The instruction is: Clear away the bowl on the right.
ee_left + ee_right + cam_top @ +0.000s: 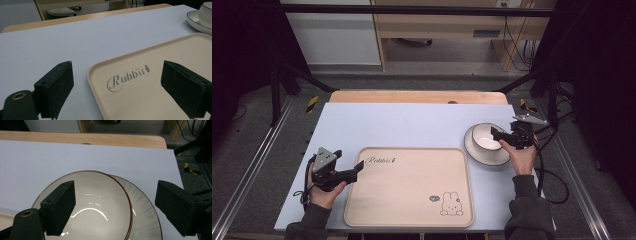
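Clearly both sets of jaws stand wide and hold nothing. The right gripper [501, 135] hangs over the bowl [486, 137], one jaw inside its rim and one outside, likely to pinch the wall and lift it. That bowl sits on a plate [492, 157], just beside the tray's [412, 190] far right corner. The left gripper [357, 167] straddles the tray's far left corner, perhaps to steady it. Nothing lies between bowl and tray on the table [402, 125].

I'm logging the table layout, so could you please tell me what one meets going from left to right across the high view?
Left black gripper → beige rectangular tray with a rabbit print → white bowl on a white dark-rimmed plate → right black gripper, its open jaws at the bowl.
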`<action>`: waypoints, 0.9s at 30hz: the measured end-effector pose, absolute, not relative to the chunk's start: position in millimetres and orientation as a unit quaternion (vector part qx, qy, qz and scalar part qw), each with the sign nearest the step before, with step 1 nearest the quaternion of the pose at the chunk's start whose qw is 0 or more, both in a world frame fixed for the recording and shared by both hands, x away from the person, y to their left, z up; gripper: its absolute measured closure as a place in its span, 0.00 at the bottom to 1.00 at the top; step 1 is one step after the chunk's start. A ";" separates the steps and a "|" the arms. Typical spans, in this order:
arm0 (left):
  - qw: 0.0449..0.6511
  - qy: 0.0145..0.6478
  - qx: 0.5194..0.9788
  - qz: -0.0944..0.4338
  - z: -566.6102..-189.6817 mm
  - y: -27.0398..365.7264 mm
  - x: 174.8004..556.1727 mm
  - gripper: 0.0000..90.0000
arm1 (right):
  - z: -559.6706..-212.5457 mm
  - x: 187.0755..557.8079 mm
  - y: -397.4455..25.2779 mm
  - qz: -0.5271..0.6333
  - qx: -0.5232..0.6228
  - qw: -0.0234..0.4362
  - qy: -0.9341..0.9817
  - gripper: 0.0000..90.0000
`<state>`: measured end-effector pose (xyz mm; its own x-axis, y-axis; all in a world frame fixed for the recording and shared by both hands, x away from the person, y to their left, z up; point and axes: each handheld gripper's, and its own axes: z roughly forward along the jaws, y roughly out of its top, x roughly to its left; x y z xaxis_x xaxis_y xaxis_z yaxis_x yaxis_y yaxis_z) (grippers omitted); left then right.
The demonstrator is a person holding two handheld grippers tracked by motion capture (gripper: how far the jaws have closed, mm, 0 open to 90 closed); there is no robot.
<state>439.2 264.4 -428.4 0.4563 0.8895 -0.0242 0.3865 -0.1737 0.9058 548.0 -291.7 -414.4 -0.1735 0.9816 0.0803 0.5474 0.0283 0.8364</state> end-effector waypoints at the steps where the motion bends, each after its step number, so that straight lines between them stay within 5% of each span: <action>1: 0.464 0.445 0.716 0.271 -428.4 264.4 439.2 0.12 | -414.4 548.0 -291.7 0.388 0.579 0.280 0.660 0.19; 27: 0.455 0.444 0.721 0.275 -429.3 263.8 439.7 0.13 | -441.1 561.0 -304.4 0.326 0.630 0.222 0.669 0.47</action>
<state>439.7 263.8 -429.3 0.4551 0.8904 -0.0069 0.3899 -0.1924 0.9005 561.0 -304.4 -441.1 -0.1084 0.9877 0.1129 0.6977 -0.0053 0.7164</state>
